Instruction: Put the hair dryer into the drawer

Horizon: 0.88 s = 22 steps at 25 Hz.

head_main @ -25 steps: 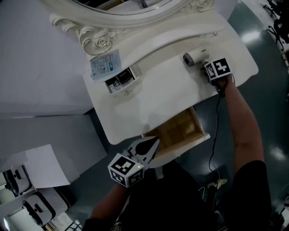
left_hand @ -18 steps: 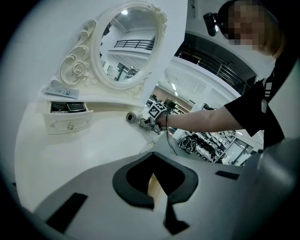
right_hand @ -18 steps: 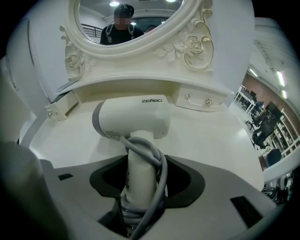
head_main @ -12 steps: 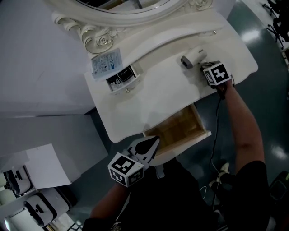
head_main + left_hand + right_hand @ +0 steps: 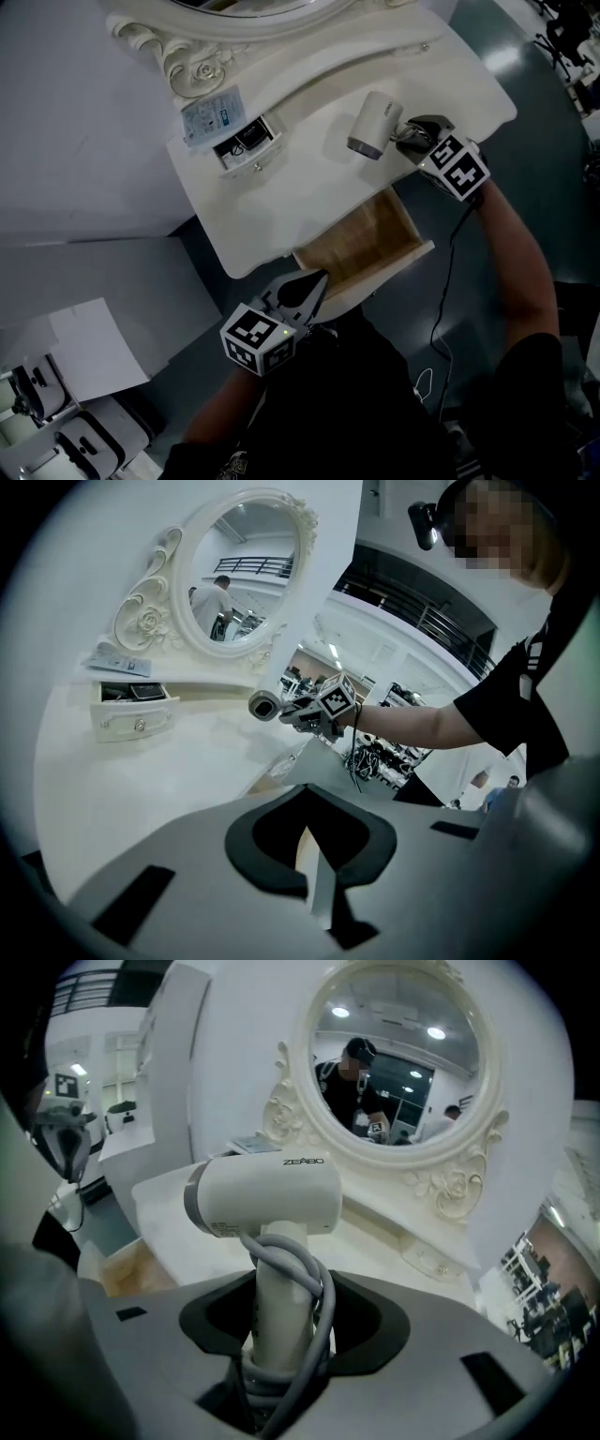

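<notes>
Right tongs (image 5: 406, 133), just tightened, clamp hair dryer (image 5: 371, 124); left tongs (image 5: 310, 285) shut beside open drawer (image 5: 364, 247).

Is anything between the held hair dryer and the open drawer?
Nothing visible does. The right gripper holds the hair dryer above the tabletop; the drawer is open and looks empty. The shut left gripper sits at the drawer's front corner, off its middle.
</notes>
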### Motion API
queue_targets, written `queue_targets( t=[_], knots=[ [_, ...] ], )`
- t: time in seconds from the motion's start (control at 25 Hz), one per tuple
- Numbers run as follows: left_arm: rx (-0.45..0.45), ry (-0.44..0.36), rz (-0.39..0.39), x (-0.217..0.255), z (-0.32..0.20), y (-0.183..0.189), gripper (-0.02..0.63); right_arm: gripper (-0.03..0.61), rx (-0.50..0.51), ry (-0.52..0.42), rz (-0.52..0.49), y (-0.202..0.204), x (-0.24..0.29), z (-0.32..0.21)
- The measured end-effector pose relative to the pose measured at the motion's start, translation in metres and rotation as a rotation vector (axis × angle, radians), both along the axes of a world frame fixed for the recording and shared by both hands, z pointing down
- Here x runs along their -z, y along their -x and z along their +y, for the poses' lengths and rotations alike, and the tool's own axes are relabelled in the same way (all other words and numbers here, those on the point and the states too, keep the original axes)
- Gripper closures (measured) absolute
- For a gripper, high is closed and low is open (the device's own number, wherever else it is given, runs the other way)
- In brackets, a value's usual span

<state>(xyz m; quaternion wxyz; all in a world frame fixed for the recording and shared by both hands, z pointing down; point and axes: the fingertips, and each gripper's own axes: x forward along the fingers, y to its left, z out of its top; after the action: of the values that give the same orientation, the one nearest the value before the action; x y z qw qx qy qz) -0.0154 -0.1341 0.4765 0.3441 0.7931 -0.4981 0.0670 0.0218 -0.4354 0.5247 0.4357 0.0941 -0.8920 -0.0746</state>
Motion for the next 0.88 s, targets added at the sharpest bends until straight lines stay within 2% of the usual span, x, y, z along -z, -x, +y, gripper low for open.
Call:
queue_targets(
  t=[0.2,0.52,0.72,0.88],
  knots=[
    [-0.008,-0.012,0.024,0.009,0.043,0.003,0.611,0.350,0.146,-0.029,0.055,0.002,0.022,0.093],
    [-0.036,-0.054,0.042,0.019,0.130,0.003,0.610,0.350,0.282,-0.049,0.182,0.003,0.021,0.215],
    [-0.006,-0.047,0.076,0.010,0.171,-0.001,0.611,0.350,0.383,-0.061,0.274,0.001,0.006,0.269],
    [0.038,-0.057,0.082,0.012,0.189,-0.011,0.610,0.350,0.476,-0.075,0.342,-0.002,-0.011,0.290]
  ],
)
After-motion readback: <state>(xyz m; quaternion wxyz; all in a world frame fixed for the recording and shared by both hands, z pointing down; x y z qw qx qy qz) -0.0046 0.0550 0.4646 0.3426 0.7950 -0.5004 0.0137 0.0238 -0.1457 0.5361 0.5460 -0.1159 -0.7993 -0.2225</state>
